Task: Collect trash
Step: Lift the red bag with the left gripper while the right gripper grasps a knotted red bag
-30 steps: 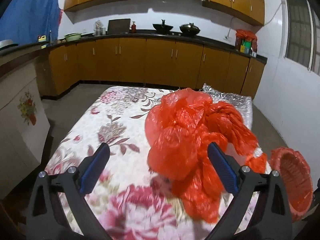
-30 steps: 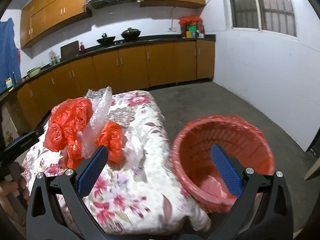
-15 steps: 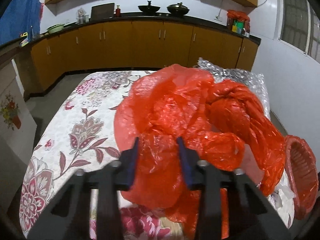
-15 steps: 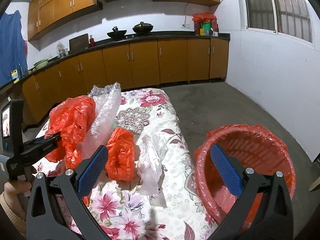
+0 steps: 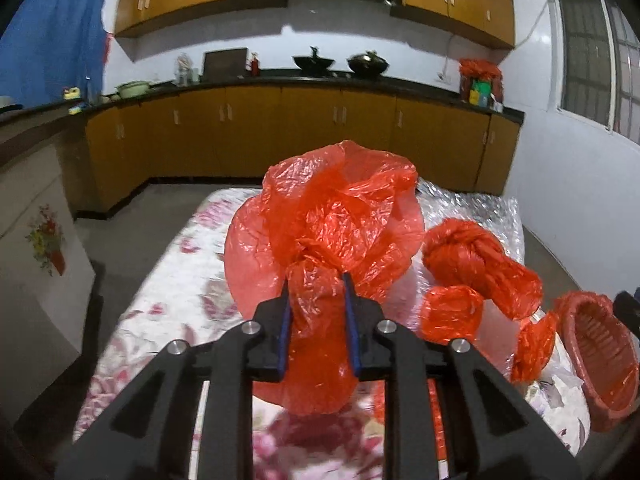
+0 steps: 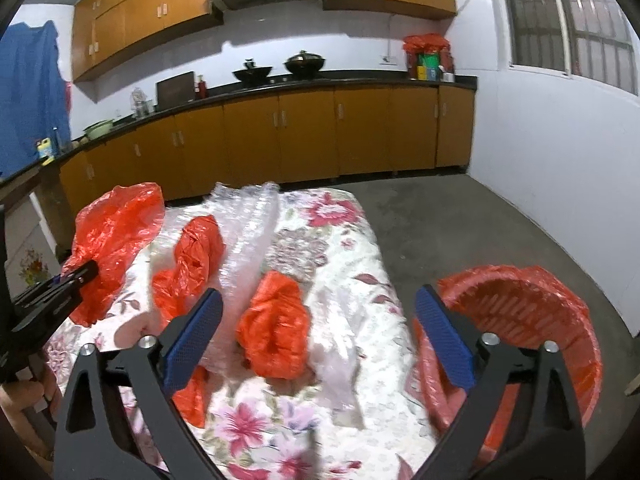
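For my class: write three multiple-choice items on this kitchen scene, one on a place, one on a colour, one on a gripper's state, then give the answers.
1. Where is the basket?
A. beside the table
B. on the counter
C. on the table's middle

2. What colour is the bag in the left gripper?
A. blue
B. red
C. black

3. How do the right gripper's jaws stand?
A. closed on a bag
B. closed on bubble wrap
C. open, holding nothing

Answers: A, the basket stands off the table edge; B, the left gripper pinches a red bag; C, the right gripper holds nothing.

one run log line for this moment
left claw: just closed on red plastic bag | right claw: open, narrowing, empty | red basket: beside table
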